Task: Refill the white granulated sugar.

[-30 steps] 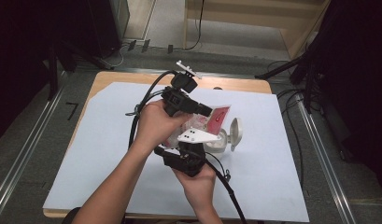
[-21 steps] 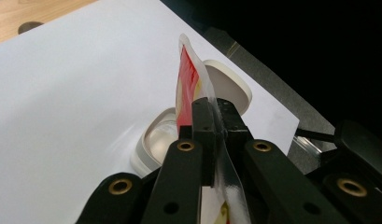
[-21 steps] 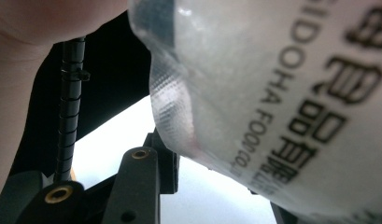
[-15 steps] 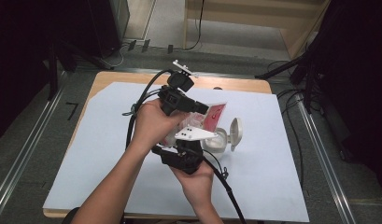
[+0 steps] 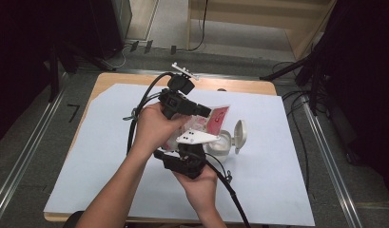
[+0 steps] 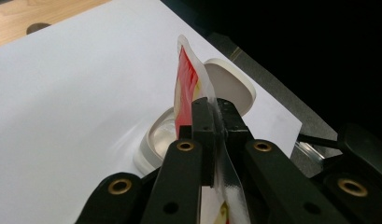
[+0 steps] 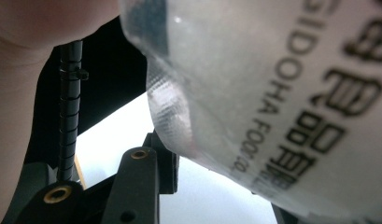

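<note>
A red-and-white plastic packet (image 5: 219, 118) hangs above the white sheet, held between both grippers. My left gripper (image 5: 206, 112) comes in from the left, and in the left gripper view its jaws (image 6: 215, 109) are shut on the packet's clear sealed edge (image 6: 186, 84). My right gripper (image 5: 194, 142), with its grey plate on top, sits just below. In the right gripper view the packet's printed body (image 7: 272, 93) fills the space between the jaws (image 7: 216, 186); one jaw presses its side and the other is hidden behind it. A white container (image 5: 220, 142) stands under the packet with its lid (image 5: 239, 135) flipped open.
A white sheet (image 5: 287, 190) covers most of the wooden table (image 5: 111, 80). Black cables (image 5: 140, 109) trail from both grippers across the left and front. Dark equipment and metal rails border the table on both sides.
</note>
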`<action>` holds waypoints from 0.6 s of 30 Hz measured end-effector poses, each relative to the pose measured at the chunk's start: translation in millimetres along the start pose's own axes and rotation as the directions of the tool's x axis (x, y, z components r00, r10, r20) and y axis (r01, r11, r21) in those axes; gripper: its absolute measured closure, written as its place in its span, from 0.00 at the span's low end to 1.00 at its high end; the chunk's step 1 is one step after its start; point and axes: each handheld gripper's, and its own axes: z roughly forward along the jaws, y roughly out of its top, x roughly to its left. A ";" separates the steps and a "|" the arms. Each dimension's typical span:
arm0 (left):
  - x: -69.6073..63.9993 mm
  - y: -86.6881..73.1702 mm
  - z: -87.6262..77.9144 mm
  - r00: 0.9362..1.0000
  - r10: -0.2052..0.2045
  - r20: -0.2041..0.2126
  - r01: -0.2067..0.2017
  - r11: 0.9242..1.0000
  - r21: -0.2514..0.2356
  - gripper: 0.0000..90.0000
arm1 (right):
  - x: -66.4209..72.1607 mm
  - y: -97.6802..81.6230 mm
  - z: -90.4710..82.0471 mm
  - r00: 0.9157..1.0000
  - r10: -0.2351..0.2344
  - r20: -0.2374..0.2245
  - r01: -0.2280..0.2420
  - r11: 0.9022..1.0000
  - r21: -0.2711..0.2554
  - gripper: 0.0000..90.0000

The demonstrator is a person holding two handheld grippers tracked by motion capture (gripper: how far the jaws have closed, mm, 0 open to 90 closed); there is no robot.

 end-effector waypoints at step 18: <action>-3.0 -0.6 2.0 1.000 -0.004 0.013 0.004 1.000 0.001 0.98 | 1.5 -1.2 -5.3 1.000 -0.003 0.003 0.003 1.000 0.012 0.70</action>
